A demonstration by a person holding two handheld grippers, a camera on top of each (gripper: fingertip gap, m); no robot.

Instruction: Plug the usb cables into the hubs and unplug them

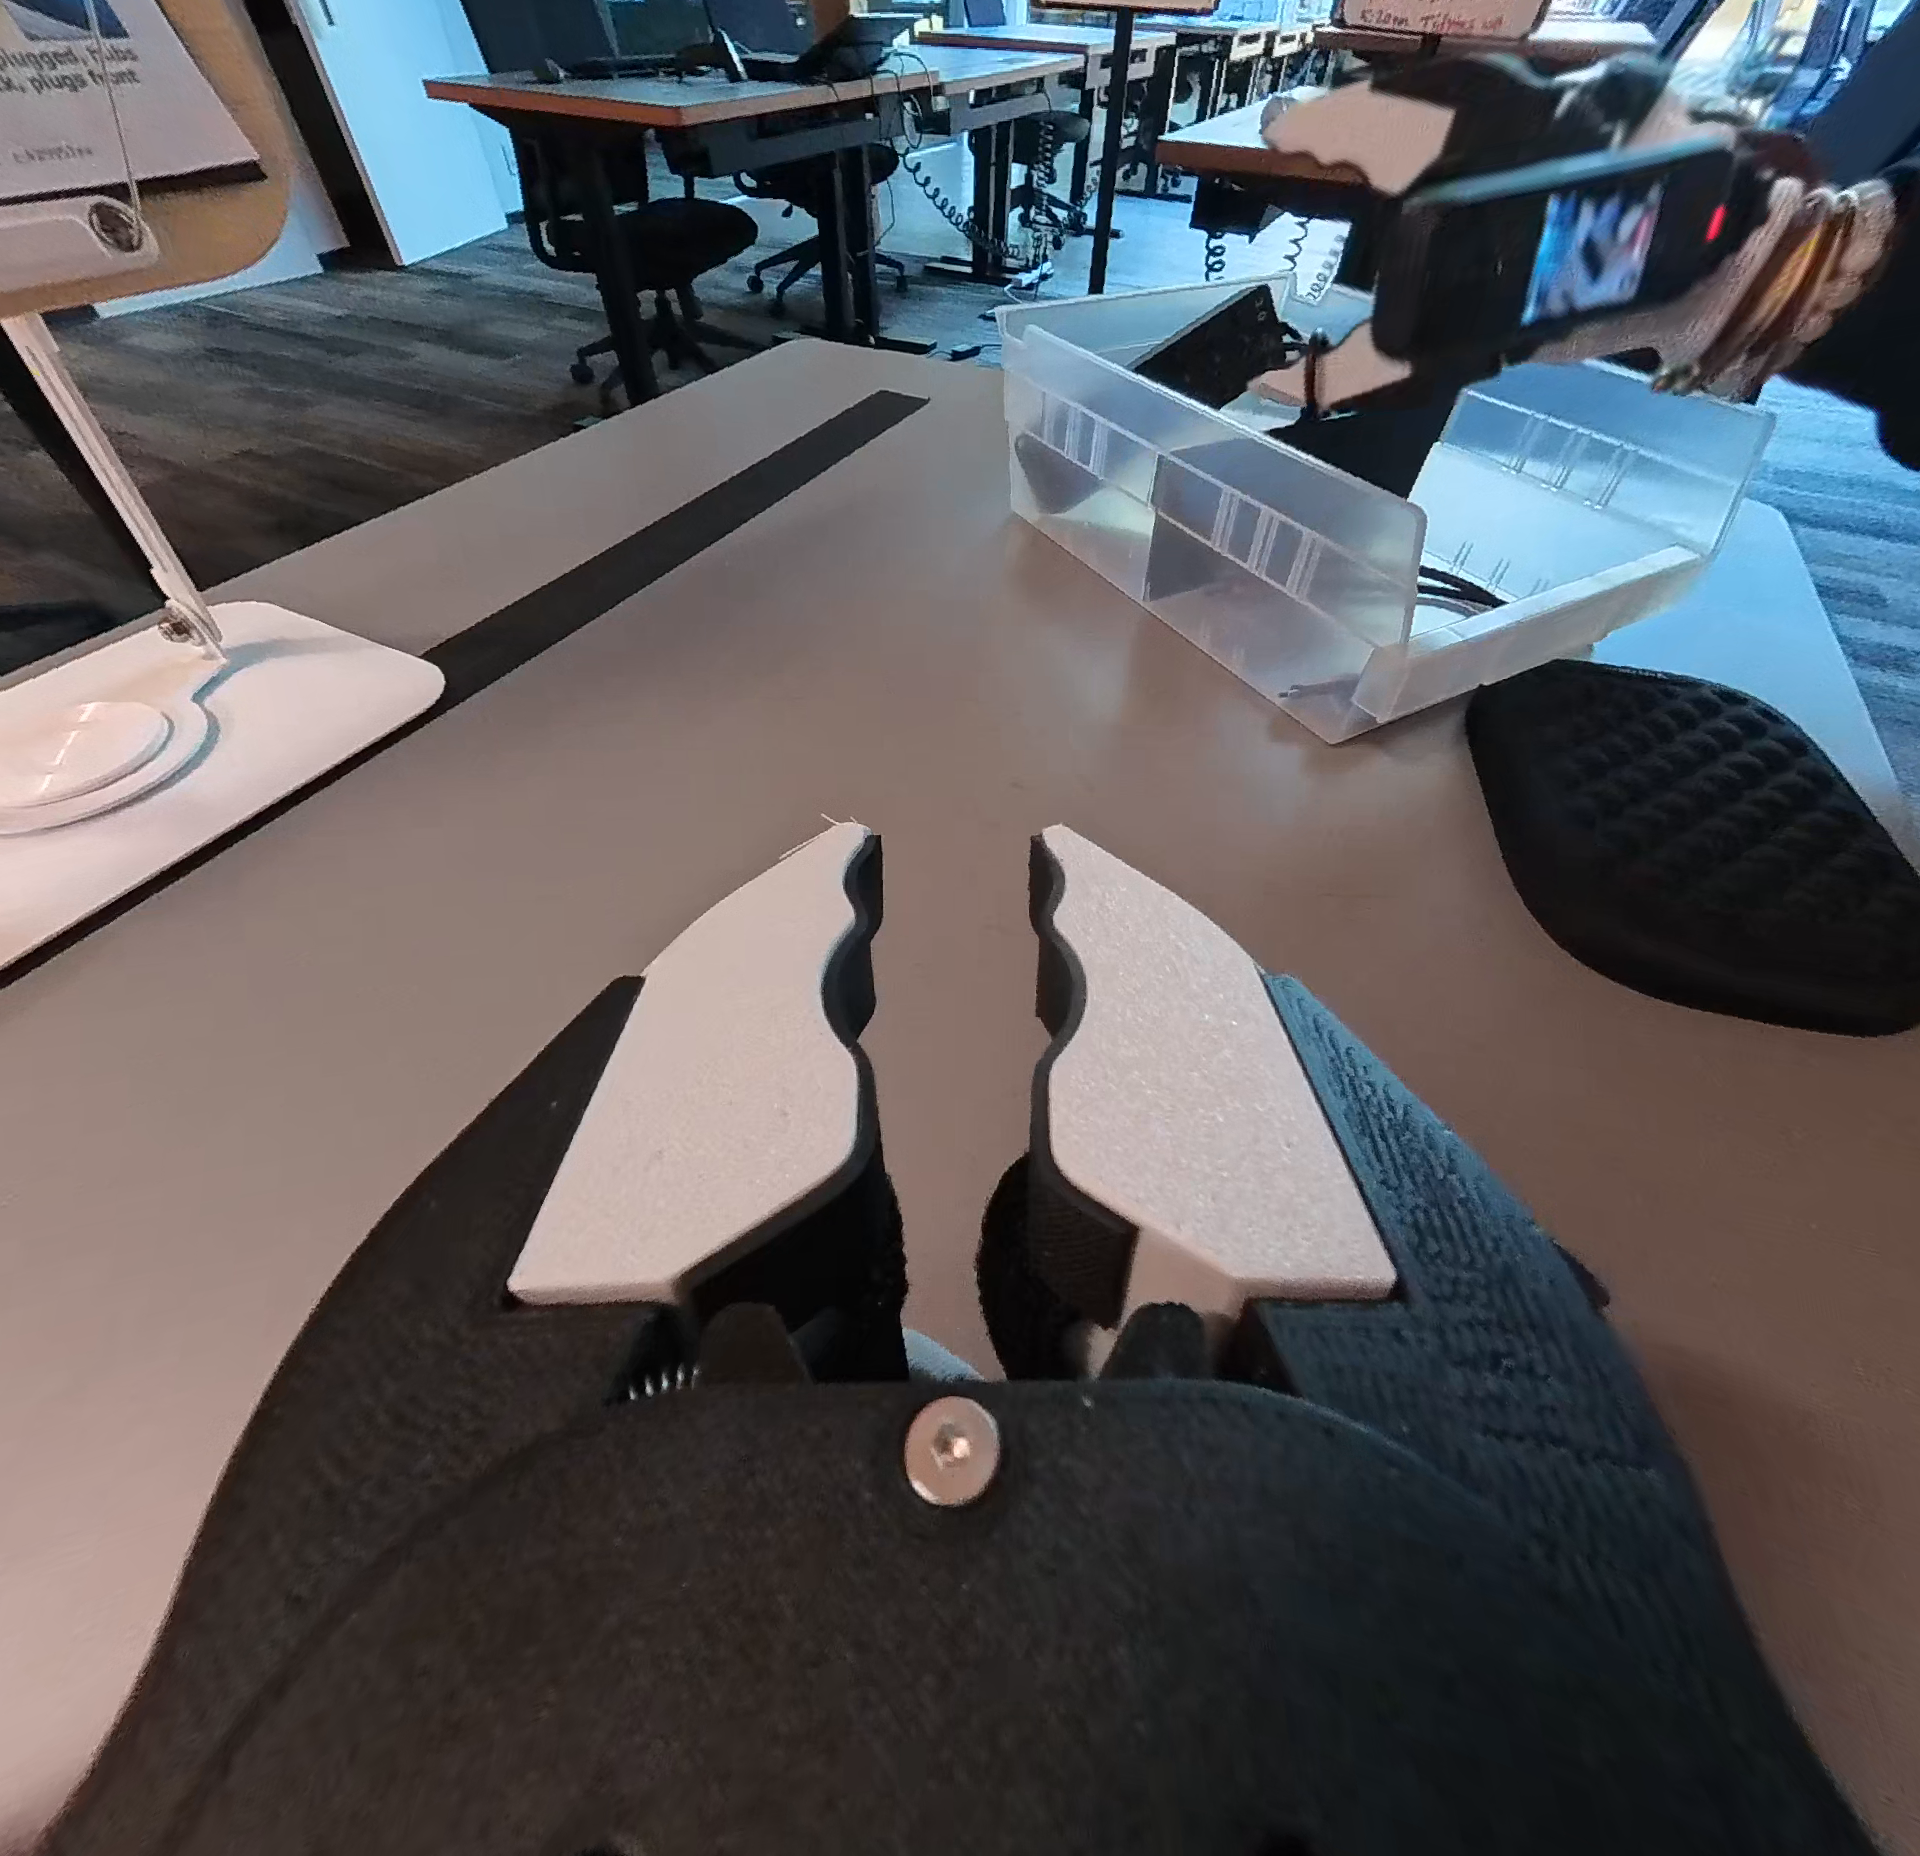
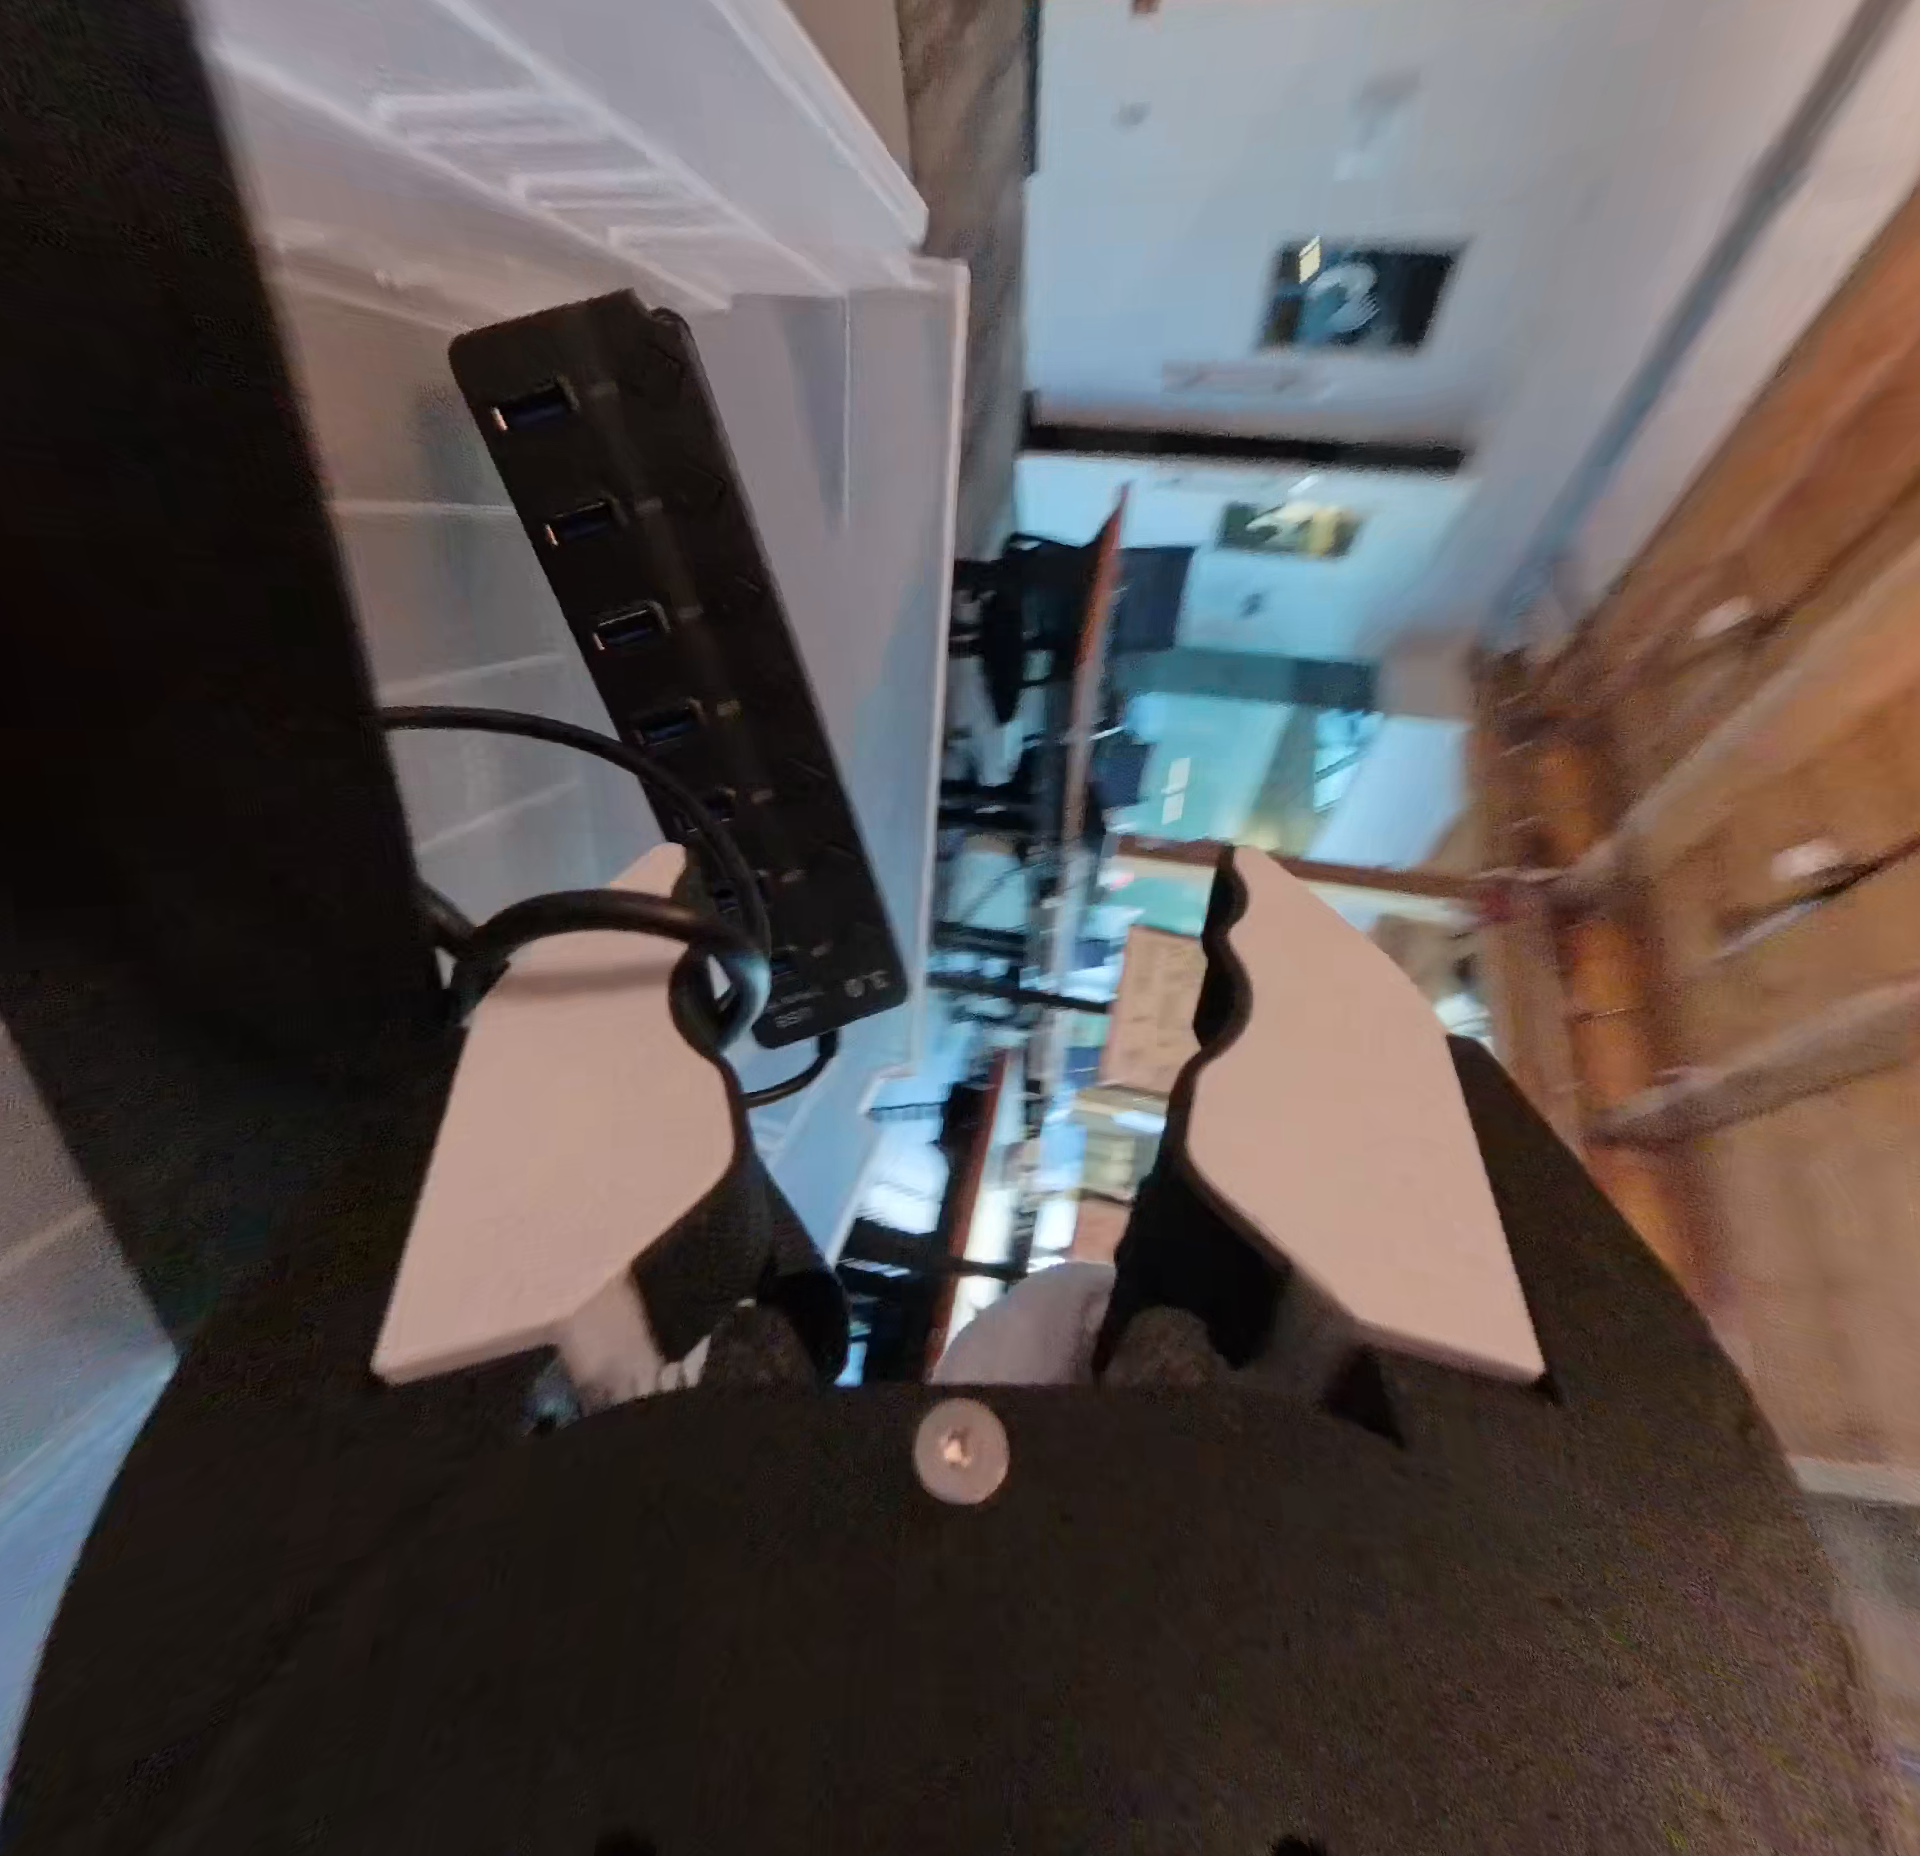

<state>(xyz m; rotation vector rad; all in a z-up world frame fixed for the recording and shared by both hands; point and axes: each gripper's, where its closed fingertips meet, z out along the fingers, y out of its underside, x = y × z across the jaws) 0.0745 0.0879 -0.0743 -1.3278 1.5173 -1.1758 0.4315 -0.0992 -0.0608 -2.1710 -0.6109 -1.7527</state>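
A black USB hub (image 2: pixel 665 643) with several blue ports leans inside a clear plastic bin (image 2: pixel 582 175). A black cable (image 2: pixel 582 913) loops from the hub's near end over the left finger of my right gripper (image 2: pixel 956 871), which is open wide and grips nothing. This view is rolled sideways and blurred. In the left wrist view the hub (image 1: pixel 1216 341) shows in the far end of the bin (image 1: pixel 1278 549), with the right gripper (image 1: pixel 1320 258) hovering over it. My left gripper (image 1: pixel 958 871) is open and empty, low over the grey table (image 1: pixel 727 767), well short of the bin.
A white stand base (image 1: pixel 208 705) sits at the left and a black strip (image 1: pixel 675 539) runs across the table. A black padded case (image 1: pixel 1704 850) lies at the right, in front of the bin. Office desks and chairs stand beyond the table's far edge. The grippers' ends are close to 40 cm from one another.
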